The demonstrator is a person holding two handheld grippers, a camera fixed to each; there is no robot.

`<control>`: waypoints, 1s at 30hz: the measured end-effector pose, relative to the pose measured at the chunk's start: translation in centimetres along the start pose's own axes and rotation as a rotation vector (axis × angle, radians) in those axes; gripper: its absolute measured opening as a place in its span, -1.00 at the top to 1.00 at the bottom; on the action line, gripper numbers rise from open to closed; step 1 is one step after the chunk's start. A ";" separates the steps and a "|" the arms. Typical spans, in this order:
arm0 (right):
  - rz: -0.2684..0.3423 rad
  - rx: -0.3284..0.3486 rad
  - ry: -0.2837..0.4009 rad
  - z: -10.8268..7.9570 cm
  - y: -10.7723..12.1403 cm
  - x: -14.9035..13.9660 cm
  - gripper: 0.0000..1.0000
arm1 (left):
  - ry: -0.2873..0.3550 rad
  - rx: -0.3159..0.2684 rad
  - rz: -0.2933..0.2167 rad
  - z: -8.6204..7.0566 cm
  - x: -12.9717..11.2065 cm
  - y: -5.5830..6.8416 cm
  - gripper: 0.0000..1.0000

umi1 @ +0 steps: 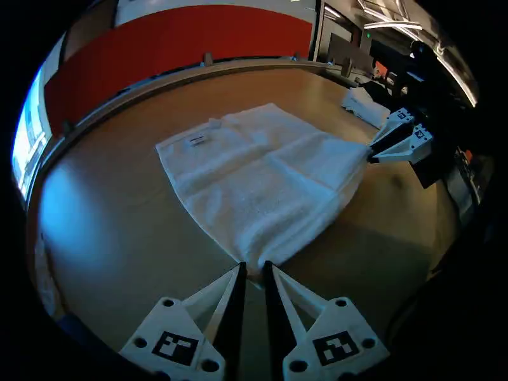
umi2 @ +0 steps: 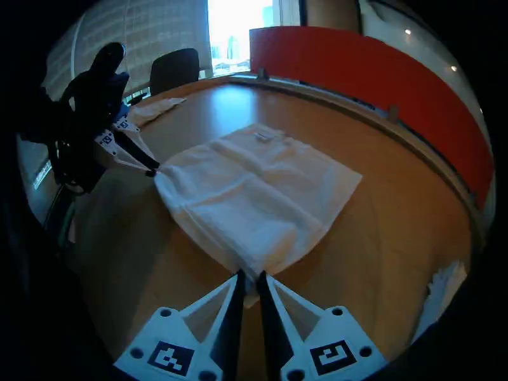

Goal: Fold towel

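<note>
White towel (umi1: 260, 184) lies on wooden bench (umi1: 114, 228), partly folded, sewn label (umi1: 198, 140) facing up near far edge. Left tool (umi1: 254, 272) narrow, both fingers pinching towel corner nearest its camera. Right tool (umi2: 249, 278) also narrow, fingers nipping neighbouring corner. Left gripper view shows it at towel's right-hand corner. Second white cloth (umi1: 365, 105) lies well apart, toward far end of bench. Red panel (umi1: 190, 51) stands along bench's back edge.

Wooden table (umi2: 394, 209), red partition (umi2: 381, 70) (bright window (umi2: 235, 35))
</note>
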State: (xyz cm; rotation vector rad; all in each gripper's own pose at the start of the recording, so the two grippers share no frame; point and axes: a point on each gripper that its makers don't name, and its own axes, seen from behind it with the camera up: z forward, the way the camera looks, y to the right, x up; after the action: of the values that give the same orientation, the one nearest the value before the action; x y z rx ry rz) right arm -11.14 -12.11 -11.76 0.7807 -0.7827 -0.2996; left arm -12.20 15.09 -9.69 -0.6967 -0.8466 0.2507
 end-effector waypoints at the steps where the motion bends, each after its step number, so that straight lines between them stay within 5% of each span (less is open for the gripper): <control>1: 0.001 0.000 0.005 -0.2 0.0 0.2 0.67 | 0.001 0.000 -0.005 -0.2 0.1 0.0 0.61; 18: 0.001 0.001 0.050 -2.6 -0.1 2.9 0.67 | 0.002 -0.019 -0.048 -2.5 1.3 0.7 0.63; 30: -0.016 0.013 0.044 -4.9 -1.1 4.1 0.68 | 0.017 -0.016 -0.093 -5.9 3.3 1.1 0.63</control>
State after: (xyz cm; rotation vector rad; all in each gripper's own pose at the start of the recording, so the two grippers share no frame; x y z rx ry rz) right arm -4.73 -12.41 -12.71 0.8042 -0.7374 -0.2912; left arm -5.49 14.77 -11.14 -0.6713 -0.8635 0.1550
